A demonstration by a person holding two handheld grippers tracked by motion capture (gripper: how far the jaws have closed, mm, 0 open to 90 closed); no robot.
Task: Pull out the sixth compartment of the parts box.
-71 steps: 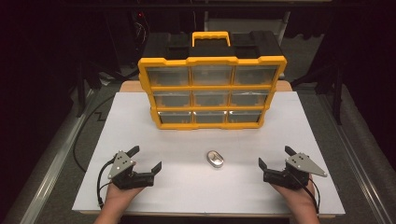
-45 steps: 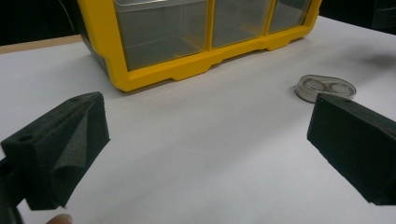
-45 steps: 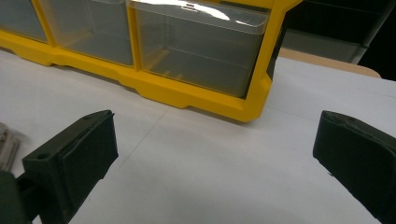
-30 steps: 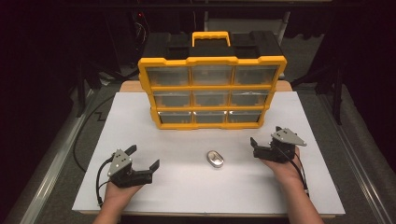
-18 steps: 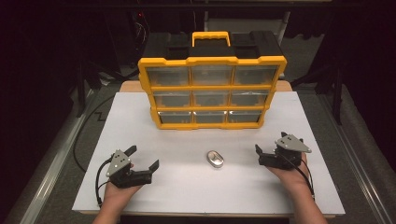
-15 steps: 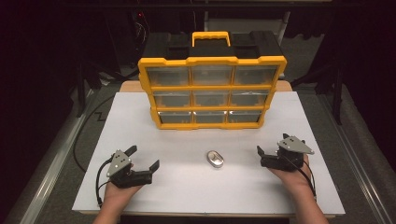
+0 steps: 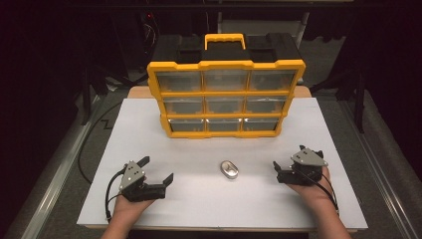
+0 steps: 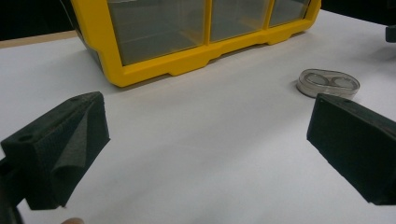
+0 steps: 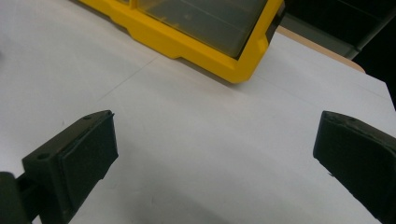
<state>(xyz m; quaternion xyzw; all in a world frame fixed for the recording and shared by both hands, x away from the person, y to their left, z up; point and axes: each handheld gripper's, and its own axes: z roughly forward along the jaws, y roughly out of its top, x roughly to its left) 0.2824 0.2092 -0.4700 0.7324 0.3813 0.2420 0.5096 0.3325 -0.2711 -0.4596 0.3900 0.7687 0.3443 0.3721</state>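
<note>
High view: a white board (image 7: pixel 214 199) covered the table. A yellow drawer cabinet (image 7: pixel 226 98) stood upright at the far middle of the board, three rows of three clear drawers facing the person, a yellow handle (image 7: pixel 225 40) on top. A small oval silvery case (image 7: pixel 229 169) lay flat on the board, in front of the cabinet and well apart from it, roughly between the two grippers. Left gripper (image 7: pixel 158 171) rested low at the near left, held in the person's left hand (image 7: pixel 130 205), jaws spread wide and holding nothing. Right gripper (image 7: pixel 276 171) sat at the near right, held in the right hand (image 7: pixel 311 186), jaws pointing toward the case; from this angle I could not tell how far they stood apart. Neither gripper touched the case.

Left gripper view: left gripper (image 8: pixel 208 144), its two black jaws wide apart with bare white board (image 8: pixel 201 154) between them. The oval case (image 8: pixel 328 83) lay ahead, just beyond the jaw at the picture's right, clear lid showing two rounded hollows. The cabinet's (image 8: pixel 140 70) bottom row of drawers ran across the top of the picture.

Right gripper view: right gripper (image 9: pixel 217 144), jaws spread wide, nothing between them but board (image 9: pixel 205 140). One lower corner of the cabinet (image 9: pixel 243 65) stood ahead.
</note>
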